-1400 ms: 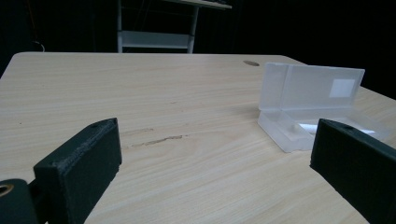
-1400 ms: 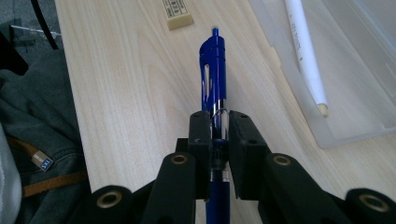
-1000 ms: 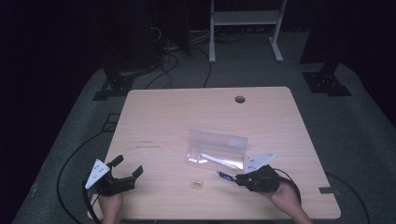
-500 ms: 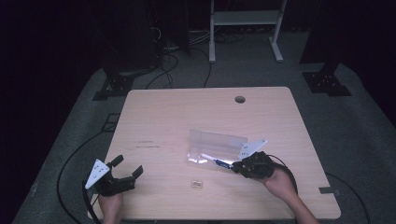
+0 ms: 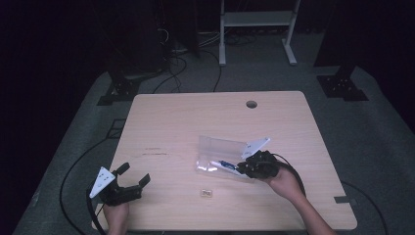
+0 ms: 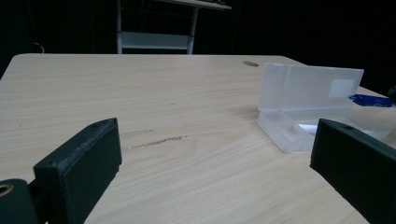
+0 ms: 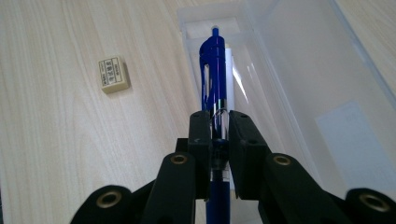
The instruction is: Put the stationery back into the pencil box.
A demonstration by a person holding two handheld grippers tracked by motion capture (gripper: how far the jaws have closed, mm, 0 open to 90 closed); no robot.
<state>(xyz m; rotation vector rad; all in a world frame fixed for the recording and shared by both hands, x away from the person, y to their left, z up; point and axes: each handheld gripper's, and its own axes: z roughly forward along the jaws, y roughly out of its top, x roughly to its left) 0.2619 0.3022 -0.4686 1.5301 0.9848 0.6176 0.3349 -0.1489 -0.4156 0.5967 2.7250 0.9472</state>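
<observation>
The right gripper (image 7: 218, 135) clamps a pen (image 7: 213, 79) over the open case (image 5: 222, 147); released crooked, it probably catches the rim. The left gripper (image 5: 133, 182) rests open, empty.

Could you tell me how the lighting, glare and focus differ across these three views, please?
High view: dim, the room black beyond the table, details soft. Left gripper view: brighter, the frosted case fairly crisp, the near jaws dark and blurred. Right gripper view: brightest and sharpest, with a white glint on the blue pen, reflections on the case lid, and a legible eraser.
</observation>
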